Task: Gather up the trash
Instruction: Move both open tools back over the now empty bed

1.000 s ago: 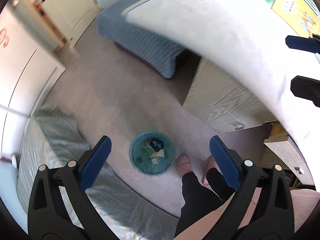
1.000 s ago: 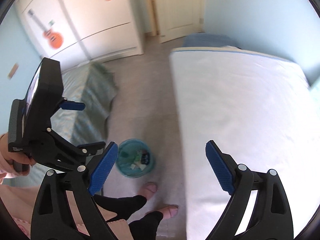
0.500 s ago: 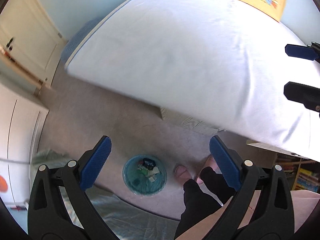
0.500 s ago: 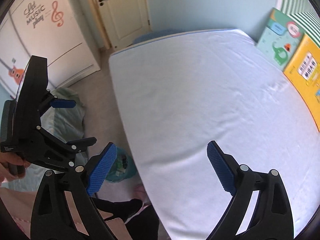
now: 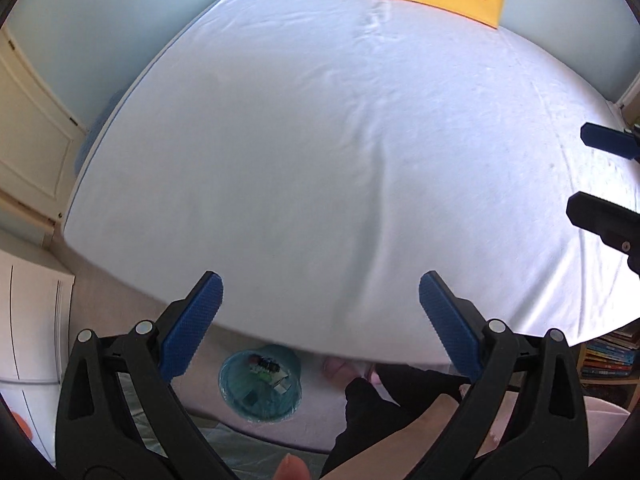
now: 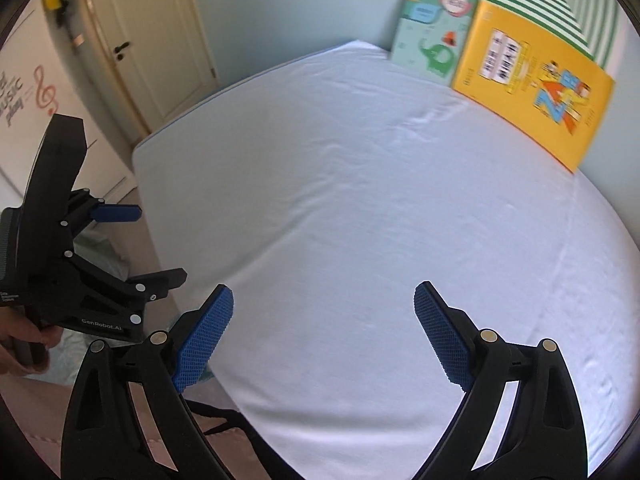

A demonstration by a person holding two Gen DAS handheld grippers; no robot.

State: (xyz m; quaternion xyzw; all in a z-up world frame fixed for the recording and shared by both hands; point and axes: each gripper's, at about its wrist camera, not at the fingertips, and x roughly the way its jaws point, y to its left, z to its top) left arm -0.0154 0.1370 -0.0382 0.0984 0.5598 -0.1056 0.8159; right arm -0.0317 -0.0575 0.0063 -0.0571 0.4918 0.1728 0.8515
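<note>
A round teal bin [image 5: 259, 385] holding several bits of trash stands on the floor below the bed's near edge, in the left wrist view. My left gripper [image 5: 320, 312] is open and empty, held high over the edge of the white bed [image 5: 320, 140]. My right gripper [image 6: 323, 320] is also open and empty, above the white bed [image 6: 380, 200]. The left gripper [image 6: 132, 240] shows at the left of the right wrist view, and the right gripper's fingers [image 5: 600, 142] show at the right edge of the left wrist view. No loose trash shows on the bed.
A green elephant book [image 6: 432, 32] and a yellow book [image 6: 536, 84] lean on the wall at the bed's far side. A door [image 6: 156, 44] and white wardrobe [image 6: 24, 92] lie to the left. The person's legs [image 5: 384, 400] stand by the bin. A bookshelf [image 5: 608, 356] sits right.
Both grippers have swung upward from the floor and bin toward the bed, so the bed now fills both views and the bin sits low. Both stayed open.
</note>
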